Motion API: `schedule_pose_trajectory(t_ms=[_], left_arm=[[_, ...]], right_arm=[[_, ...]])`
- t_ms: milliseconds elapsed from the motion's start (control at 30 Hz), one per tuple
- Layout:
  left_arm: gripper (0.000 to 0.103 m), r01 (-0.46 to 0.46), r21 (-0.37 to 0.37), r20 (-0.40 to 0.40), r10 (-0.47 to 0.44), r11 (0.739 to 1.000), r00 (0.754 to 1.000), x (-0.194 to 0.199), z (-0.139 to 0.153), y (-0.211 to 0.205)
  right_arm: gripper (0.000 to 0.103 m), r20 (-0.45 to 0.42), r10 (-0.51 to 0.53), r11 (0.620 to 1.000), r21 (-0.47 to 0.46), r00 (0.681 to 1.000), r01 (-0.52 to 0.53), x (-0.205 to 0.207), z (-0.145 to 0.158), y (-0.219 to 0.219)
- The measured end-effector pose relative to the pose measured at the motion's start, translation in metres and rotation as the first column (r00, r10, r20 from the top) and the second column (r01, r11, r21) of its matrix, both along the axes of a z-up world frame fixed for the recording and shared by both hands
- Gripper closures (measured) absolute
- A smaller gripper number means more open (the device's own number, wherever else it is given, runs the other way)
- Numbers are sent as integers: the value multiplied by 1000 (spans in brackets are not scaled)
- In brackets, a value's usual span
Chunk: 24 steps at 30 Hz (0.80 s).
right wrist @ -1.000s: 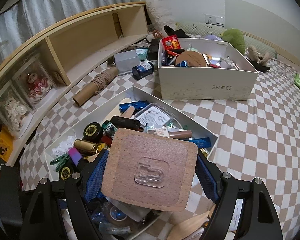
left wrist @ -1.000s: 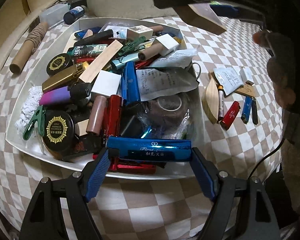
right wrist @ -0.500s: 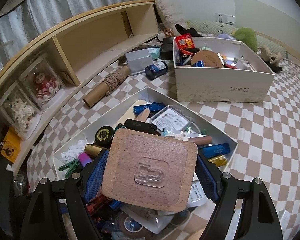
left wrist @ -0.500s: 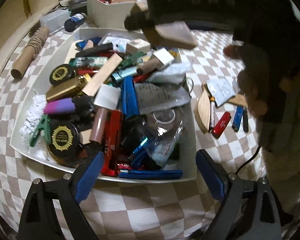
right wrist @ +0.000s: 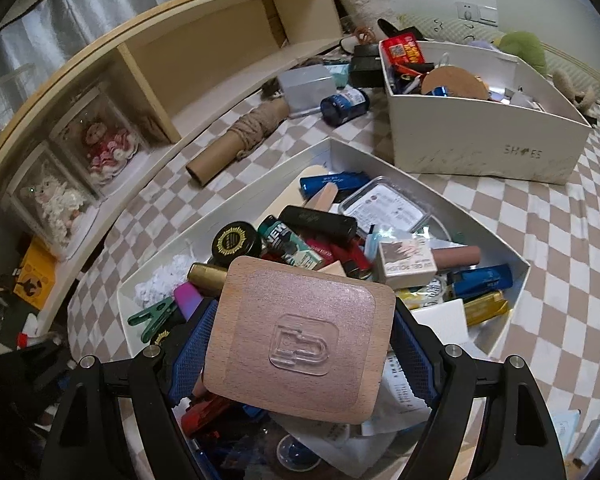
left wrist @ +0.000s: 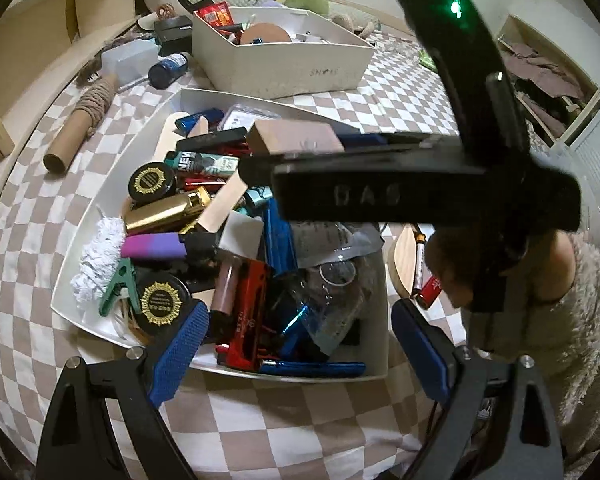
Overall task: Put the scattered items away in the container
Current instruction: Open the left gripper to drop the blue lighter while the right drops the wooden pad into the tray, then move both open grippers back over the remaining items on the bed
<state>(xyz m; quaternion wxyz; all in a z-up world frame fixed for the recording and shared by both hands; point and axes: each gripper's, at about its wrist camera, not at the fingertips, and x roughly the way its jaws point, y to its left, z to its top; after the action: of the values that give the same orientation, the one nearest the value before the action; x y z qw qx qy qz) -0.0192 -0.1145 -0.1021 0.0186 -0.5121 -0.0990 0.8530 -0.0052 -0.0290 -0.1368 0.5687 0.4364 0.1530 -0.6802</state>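
A white tray [left wrist: 72, 280] full of small items lies on the checkered cloth; it also shows in the right wrist view [right wrist: 500, 248]. My right gripper [right wrist: 302, 350] is shut on a square wooden board [right wrist: 300, 340] with a clear hook and holds it above the tray's middle. The board's edge [left wrist: 296, 140] and the right gripper's body show in the left wrist view. My left gripper [left wrist: 296, 348] is open and empty at the tray's near edge. A blue tube [left wrist: 312, 368] lies inside that edge. A wooden oval [left wrist: 404, 260], a battery and a red lighter [left wrist: 430, 290] lie right of the tray.
A white shoe box [right wrist: 480, 132] full of things stands behind the tray. A cardboard tube wound with twine [right wrist: 236, 144], a blue jar [right wrist: 344, 106] and a grey box lie to the back left by a wooden shelf [right wrist: 204, 60]. My hand and sleeve [left wrist: 540, 312] are at right.
My left gripper has opened and let the blue tube drop into the tray's near edge, then drawn back. My right gripper has carried the wooden board further over the tray.
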Motion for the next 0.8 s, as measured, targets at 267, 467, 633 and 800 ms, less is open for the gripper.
schedule_pose_trajectory(t_ms=[267, 467, 633, 800], left_arm=[[10, -25, -6, -10, 24, 1000, 1000, 2, 4, -5], [10, -24, -13, -15, 24, 1000, 1000, 3, 6, -3], [10, -23, -17, -27, 22, 1000, 999, 4, 10, -1], [10, -23, -28, -48, 22, 999, 999, 3, 17, 2]], right_arm=[[0, 61, -37, 997, -61, 997, 41, -7, 5, 3], [0, 83, -57, 993, -94, 995, 65, -13, 19, 10], [0, 66, -67, 993, -93, 996, 73, -14, 23, 17], [0, 33, -62, 993, -95, 998, 65, -13, 27, 24]])
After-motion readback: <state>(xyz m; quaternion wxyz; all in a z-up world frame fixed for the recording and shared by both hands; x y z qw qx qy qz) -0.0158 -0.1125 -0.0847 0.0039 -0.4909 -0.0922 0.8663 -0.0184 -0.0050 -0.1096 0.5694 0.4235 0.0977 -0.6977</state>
